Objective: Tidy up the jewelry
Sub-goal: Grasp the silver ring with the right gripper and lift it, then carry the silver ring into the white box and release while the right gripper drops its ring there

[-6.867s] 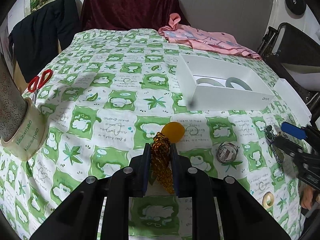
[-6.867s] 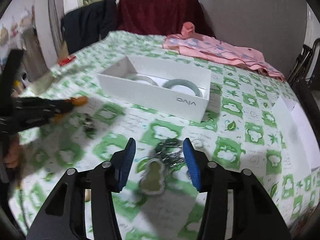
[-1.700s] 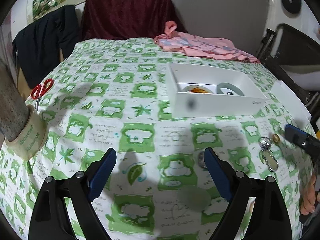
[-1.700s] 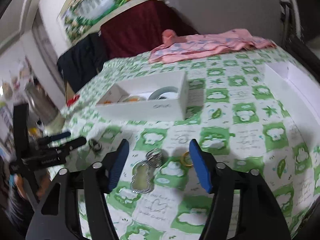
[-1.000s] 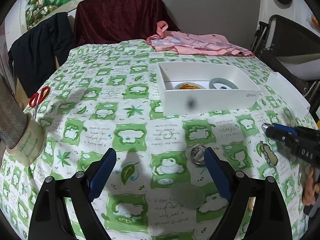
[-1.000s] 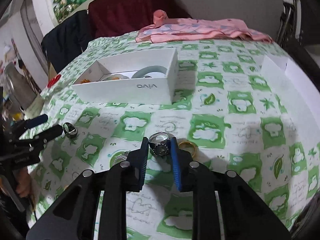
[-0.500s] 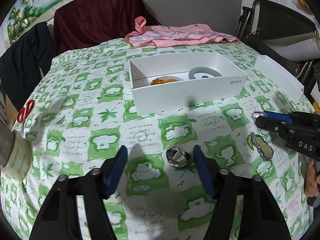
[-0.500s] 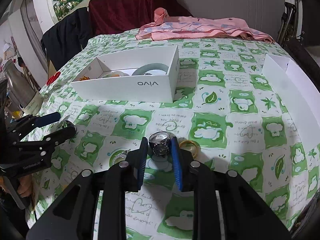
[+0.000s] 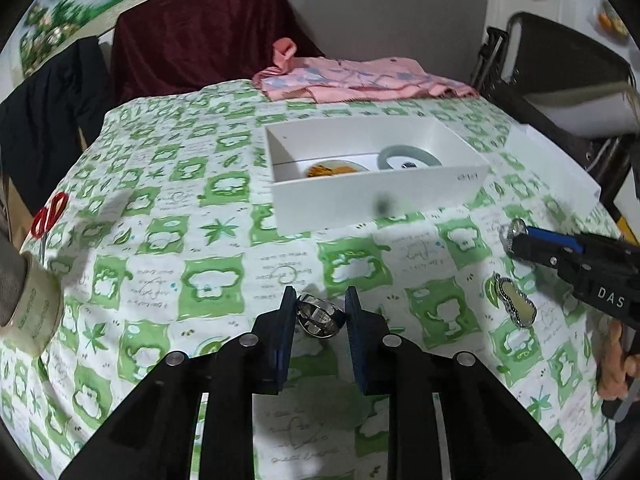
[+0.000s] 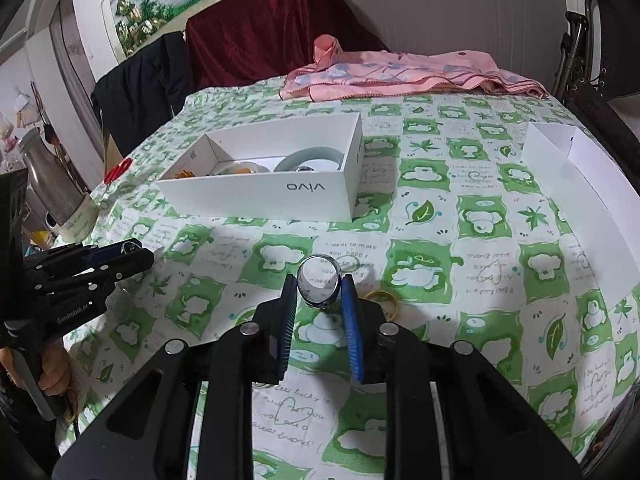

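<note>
My left gripper (image 9: 320,308) is shut on a silver ring (image 9: 319,314) low over the green-patterned cloth. My right gripper (image 10: 319,285) is shut on another silver ring (image 10: 319,285) and holds it above the cloth; it also shows in the left wrist view (image 9: 516,236). The white vivo box (image 9: 376,196) holds a pale green bangle (image 9: 408,157) and amber beads (image 9: 332,169). A gourd-shaped pendant (image 9: 516,305) and a gold ring (image 10: 382,300) lie on the cloth.
A white box lid (image 10: 580,184) lies at the right edge. A pink garment (image 9: 360,80) lies at the far side. Red scissors (image 9: 48,216), a tape roll (image 9: 32,312) and a steel flask (image 10: 52,184) are at the left.
My left gripper has closed on the silver ring that lay on the cloth. My right gripper has lifted its ring off the cloth, leaving the gold ring behind.
</note>
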Available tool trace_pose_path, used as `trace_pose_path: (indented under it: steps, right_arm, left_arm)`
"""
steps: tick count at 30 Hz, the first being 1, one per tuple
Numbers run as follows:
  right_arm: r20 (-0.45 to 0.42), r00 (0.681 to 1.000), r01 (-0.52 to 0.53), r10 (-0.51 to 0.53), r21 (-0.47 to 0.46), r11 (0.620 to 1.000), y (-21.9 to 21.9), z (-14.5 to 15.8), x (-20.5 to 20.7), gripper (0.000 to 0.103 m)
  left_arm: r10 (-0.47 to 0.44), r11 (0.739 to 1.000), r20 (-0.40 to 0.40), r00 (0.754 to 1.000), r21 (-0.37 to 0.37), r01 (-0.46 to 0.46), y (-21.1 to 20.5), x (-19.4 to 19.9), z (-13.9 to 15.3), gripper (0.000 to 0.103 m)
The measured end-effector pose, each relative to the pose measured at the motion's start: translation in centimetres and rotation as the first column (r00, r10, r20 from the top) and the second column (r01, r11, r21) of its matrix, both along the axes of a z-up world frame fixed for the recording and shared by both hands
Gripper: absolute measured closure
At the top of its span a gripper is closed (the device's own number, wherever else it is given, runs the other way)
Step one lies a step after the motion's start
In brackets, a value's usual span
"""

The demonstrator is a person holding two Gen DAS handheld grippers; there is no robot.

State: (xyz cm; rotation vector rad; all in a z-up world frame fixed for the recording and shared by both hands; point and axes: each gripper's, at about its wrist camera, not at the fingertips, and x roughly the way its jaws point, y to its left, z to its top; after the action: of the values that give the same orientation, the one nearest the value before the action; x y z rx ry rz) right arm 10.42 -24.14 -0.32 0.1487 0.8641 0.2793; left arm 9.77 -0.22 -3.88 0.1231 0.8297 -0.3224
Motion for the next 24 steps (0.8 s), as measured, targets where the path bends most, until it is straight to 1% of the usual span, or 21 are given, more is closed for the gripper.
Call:
trace_pose_path:
  steps: [10,16,21,24]
  right_arm:
    - [0.023,1.000,-0.017,0.016,0.018,1.000,0.3,0.5,-1.1,0.081]
    - [0.027,0.999,-0.019,0.017,0.046,0.999,0.1,1.1,-1.7,0.081]
    - [0.064,0.998,-0.020,0.014,0.095,0.995,-0.4,3.9,0.0,0.081]
    - [0.099,0.995,-0.019,0.010,0.091,0.996,-0.2,5.6,1.5,0.081]
  left_arm:
    - [0.045,0.998,0.008,0.999,-0.043,-0.045,1.5,-0.9,0.9,0.078]
    - [0.051,0.998,0.018,0.999,-0.033,-0.051,1.4,-1.0,1.7,0.078]
    - [0.044,0.998,0.043,0.998,-0.054,-0.041,0.9,1.1,3.9,0.078]
    - [0.044,0.997,0.060,0.997,-0.073,-0.039,0.3,3.0,5.4,0.078]
